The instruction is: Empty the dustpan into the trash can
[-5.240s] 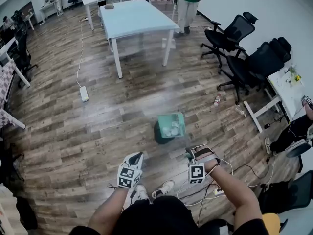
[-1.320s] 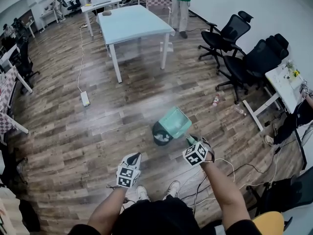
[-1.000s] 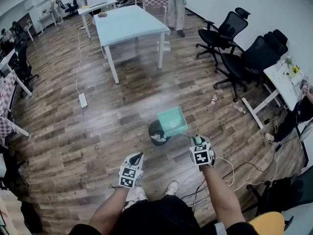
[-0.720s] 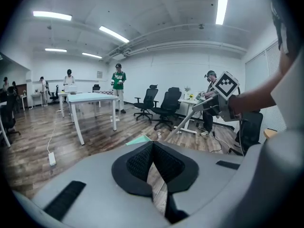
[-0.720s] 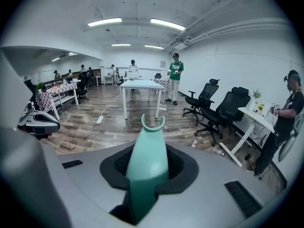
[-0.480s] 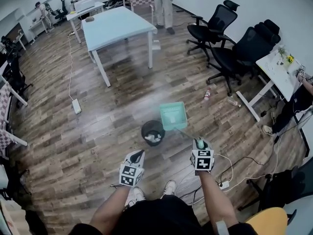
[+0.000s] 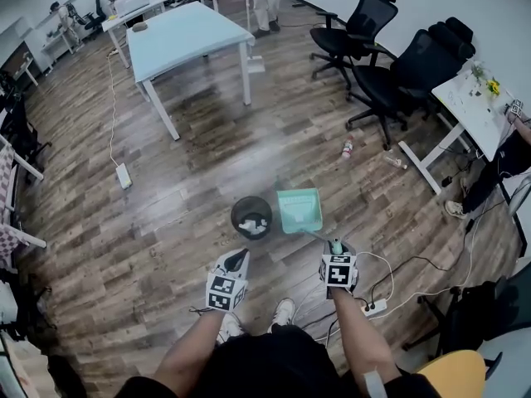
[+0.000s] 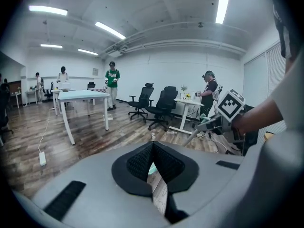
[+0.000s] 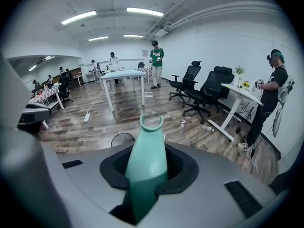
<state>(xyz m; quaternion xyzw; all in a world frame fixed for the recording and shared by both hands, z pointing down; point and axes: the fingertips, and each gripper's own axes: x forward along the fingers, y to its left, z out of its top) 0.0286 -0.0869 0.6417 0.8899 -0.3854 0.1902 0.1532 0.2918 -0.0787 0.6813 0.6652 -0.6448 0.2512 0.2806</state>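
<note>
Open office: pale desk (image 7: 182, 36), black swivel chairs (image 7: 421, 58).

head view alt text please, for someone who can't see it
Seen from above, the right gripper holds a teal dustpan by its handle beside a black trash can on a wood floor. The left gripper hangs empty nearby.

Dustpan (image 7: 299, 210) is hanging just right of the trash can (image 7: 251, 216).
In the head view the trash can is standing on the floor ahead of the person, and the dustpan's handle is running back into the right gripper (image 7: 334, 246). The left gripper (image 7: 237, 259) is hovering nearer the person, before the can. A table (image 7: 178, 36) is standing far behind at left, office chairs (image 7: 390, 65) behind at right.
</note>
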